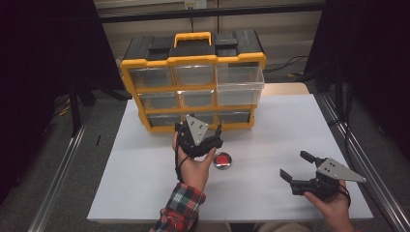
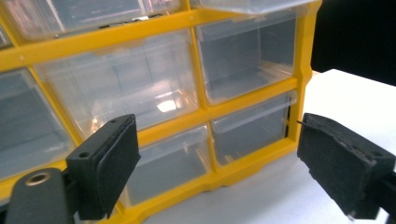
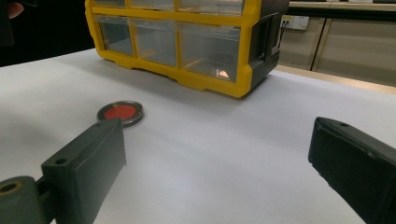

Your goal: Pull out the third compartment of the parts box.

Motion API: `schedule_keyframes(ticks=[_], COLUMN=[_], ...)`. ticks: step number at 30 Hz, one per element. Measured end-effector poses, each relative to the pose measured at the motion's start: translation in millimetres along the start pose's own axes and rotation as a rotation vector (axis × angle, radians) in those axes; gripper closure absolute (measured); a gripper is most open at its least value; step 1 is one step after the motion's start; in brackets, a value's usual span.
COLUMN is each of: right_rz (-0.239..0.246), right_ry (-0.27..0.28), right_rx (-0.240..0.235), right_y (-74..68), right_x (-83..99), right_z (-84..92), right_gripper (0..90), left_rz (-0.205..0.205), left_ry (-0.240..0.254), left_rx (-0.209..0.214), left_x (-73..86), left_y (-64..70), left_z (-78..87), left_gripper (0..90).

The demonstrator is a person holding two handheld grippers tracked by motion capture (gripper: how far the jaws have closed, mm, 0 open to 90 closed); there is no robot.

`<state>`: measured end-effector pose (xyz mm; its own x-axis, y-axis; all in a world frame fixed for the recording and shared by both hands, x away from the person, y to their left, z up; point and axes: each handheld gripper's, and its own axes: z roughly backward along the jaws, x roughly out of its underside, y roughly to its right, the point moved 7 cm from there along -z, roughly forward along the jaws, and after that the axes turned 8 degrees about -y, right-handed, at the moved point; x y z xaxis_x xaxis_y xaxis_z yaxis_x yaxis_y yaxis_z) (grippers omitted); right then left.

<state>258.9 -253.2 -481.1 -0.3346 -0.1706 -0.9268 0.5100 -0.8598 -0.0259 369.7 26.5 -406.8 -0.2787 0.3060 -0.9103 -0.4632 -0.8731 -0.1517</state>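
A yellow and black drawer cabinet (image 1: 193, 77) with clear plastic drawers stands at the back of the white table (image 1: 275, 125). Its top right drawer (image 1: 240, 86) is pulled out. My left gripper (image 1: 200, 127) hovers just in front of the bottom row, open, with nothing between its pads. The left gripper view looks at the lower right drawers (image 2: 252, 126) through the open jaws of my left gripper (image 2: 215, 140). A small round red disc with a metal rim (image 1: 223, 160) lies on the table beside my left hand. My right gripper (image 1: 296, 165) rests open near the front right, its jaws facing the disc (image 3: 120, 112).
Bare white tabletop (image 3: 224, 140) stretches between the right gripper and the cabinet (image 3: 187, 42). Metal rails (image 1: 367, 164) run along both sides of the table. Dark curtains hang left and right. A plaid sleeve (image 1: 181, 208) enters from the bottom.
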Motion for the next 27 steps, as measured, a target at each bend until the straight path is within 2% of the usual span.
schedule_keyframes(ticks=[6,15,16,17,18,20,21,23,27], right_rz=[0.0,0.0,-0.001,0.001,0.001,0.001,-0.001,-0.001,0.005], right_ry=[-0.003,0.001,0.0,-0.001,-0.001,-0.001,-0.002,0.0,0.0], right_rx=[0.0,-0.001,-0.001,-0.001,0.0,-0.001,-0.001,-0.001,0.0], right_y=[0.0,0.3,0.1,0.2,0.3,0.3,0.1,0.1,0.2], right_x=[0.3,-0.2,-0.2,-0.2,-0.2,-0.1,-0.1,-0.2,-0.3], right_z=[0.0,-0.1,0.0,0.1,-0.1,-0.1,0.2,-0.1,-0.2], right_gripper=[3.5,3.5,3.5,3.5,3.5,3.5,3.5,3.4,3.4], left_rz=[0.036,0.035,0.042,0.059,0.071,0.063,0.068,0.046,0.037], left_ry=[-0.015,-0.056,-0.066,-0.058,-0.054,-0.07,-0.067,-0.105,-0.14], left_rx=[0.071,0.201,0.207,0.227,0.229,0.237,0.257,0.269,0.318], left_x=[12.2,33.7,36.4,38.4,39.5,44.7,46.8,54.4,65.8], left_y=[1.2,10.8,11.8,13.0,13.3,13.2,14.8,16.8,21.7], left_z=[-4.9,-14.0,-15.0,-16.7,-17.2,-18.6,-20.1,-22.4,-28.3], left_gripper=[7.5,2.2,2.1,2.2,2.1,2.0,2.0,2.0,2.2])
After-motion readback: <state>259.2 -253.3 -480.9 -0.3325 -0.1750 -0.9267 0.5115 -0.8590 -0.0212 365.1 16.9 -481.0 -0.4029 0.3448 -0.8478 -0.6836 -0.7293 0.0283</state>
